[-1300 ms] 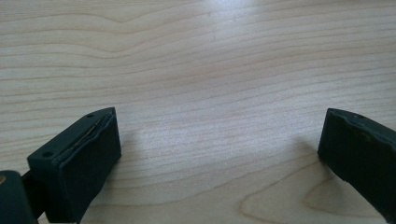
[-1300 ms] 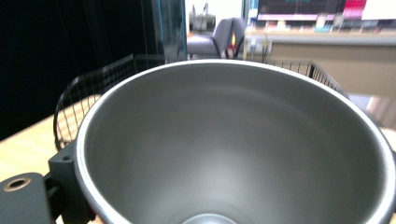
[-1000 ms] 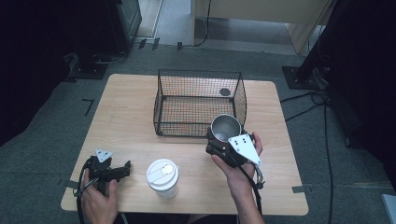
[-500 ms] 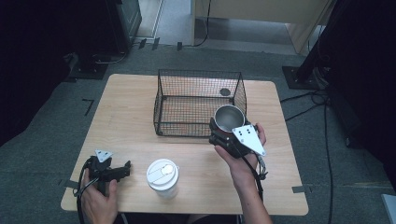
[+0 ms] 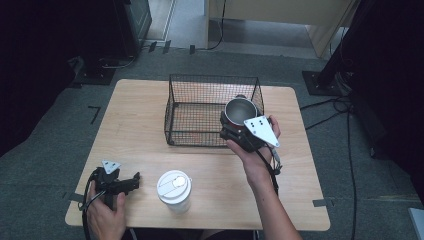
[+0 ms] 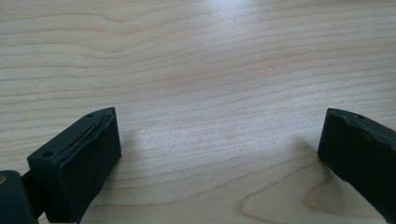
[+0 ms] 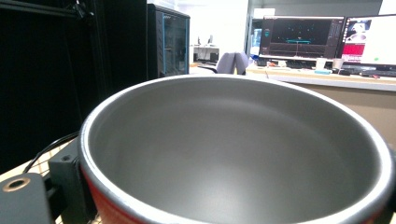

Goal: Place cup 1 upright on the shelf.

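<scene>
A metal cup [image 5: 240,111], grey inside and red outside, is held upright in my right gripper [image 5: 234,128], which is shut on its lower wall. It hangs over the near right corner of the black wire basket [image 5: 212,76]. In the right gripper view the cup's open mouth [image 7: 233,154] is close up, with one black finger [image 7: 65,182] at its left side. My left gripper [image 5: 131,181] rests low at the table's near left corner. Its jaws stand wide apart over bare wood, with nothing between its fingers [image 6: 88,158].
A white lidded paper cup [image 5: 174,187] stands near the front edge of the wooden table [image 5: 145,115], just right of the left gripper. The basket holds a small dark object at its far right. Cables lie on the floor to the right.
My right gripper has carried the metal cup away from the person, from beside the basket's right front to over its near right corner. The left gripper has not moved.
</scene>
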A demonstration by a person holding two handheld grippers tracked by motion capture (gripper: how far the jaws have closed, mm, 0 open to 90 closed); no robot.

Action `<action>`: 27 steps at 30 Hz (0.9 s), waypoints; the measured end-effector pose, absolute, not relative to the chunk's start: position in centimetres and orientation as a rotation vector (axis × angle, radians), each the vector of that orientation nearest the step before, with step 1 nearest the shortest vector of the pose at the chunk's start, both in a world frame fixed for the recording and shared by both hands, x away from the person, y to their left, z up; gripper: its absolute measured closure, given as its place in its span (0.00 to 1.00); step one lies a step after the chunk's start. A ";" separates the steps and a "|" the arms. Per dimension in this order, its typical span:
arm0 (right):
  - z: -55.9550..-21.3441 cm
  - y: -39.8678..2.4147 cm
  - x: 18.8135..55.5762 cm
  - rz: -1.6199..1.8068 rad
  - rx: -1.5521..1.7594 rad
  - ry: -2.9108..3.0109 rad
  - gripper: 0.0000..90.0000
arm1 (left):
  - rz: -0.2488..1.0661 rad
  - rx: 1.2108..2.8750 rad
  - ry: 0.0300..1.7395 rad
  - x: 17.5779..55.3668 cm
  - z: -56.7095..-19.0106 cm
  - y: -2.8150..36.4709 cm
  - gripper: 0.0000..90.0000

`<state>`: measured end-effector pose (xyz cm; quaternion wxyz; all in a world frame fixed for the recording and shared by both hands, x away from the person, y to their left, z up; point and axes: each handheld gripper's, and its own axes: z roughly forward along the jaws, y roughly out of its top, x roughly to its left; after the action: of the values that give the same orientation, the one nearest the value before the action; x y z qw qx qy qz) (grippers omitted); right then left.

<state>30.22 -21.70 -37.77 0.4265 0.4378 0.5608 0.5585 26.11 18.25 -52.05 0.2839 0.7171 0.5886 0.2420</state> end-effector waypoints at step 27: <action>-39.2 -21.3 39.2 1.320 1.220 1.446 0.08 | 0.647 1.921 1.575 26.1 -52.0 18.3 0.00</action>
<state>39.17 -21.34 -39.23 0.4054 0.4835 0.5729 0.5232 26.11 18.26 -52.05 0.2834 0.7177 0.5883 0.2418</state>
